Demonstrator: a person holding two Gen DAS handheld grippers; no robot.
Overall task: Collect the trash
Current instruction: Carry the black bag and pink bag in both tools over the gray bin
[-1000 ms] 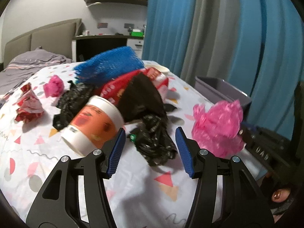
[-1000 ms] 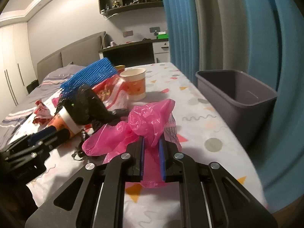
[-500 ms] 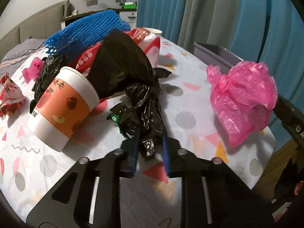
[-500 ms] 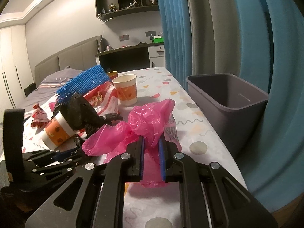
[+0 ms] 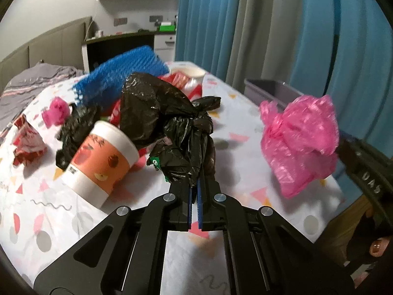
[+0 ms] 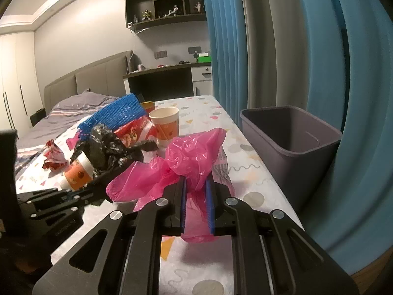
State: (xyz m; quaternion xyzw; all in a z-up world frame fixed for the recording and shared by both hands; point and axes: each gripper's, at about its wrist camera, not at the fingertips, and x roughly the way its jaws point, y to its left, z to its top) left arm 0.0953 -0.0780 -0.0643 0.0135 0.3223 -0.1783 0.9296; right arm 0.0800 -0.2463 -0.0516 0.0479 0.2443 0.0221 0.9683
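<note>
Left wrist view, left to right:

1. Crumpled red-and-white wrapper (image 5: 25,141) – lies on the patterned surface (image 5: 49,223), at its far left edge.
2. Small pink plastic wad (image 5: 56,111) – on the surface, just behind the wrapper.
3. Blue mesh netting (image 5: 118,73) – heaped at the back of the pile.
4. Paper cup (image 5: 100,166), orange fruit print – tipped on its side, mouth toward the black plastic, which touches its rim.
5. Black plastic bag (image 5: 169,120) – knotted and crumpled; its lower end is pinched between the blue pads of the left hand-held gripper (image 5: 194,194), jaws pressed nearly together on the film.
6. Upright paper cup (image 5: 188,72) – behind the black bag, largely hidden.
7. Pink plastic bag (image 5: 302,142) – held clear of the surface at the right, blurred.
8. Grey bin (image 5: 270,88) – at the surface's right edge, before the blue and grey curtains (image 5: 270,29).

Right wrist view, left to right:

1. Left hand-held gripper (image 6: 61,196) – low at left, just beside the tipped cup (image 6: 76,172) and black bag (image 6: 108,147).
2. Right hand-held gripper (image 6: 196,196) – jaws closed onto the pink plastic bag (image 6: 191,157), film bunched between the pads and hanging below them.
3. Grey bin (image 6: 292,132) – open-topped, well apart to the right; no contents visible.
</note>
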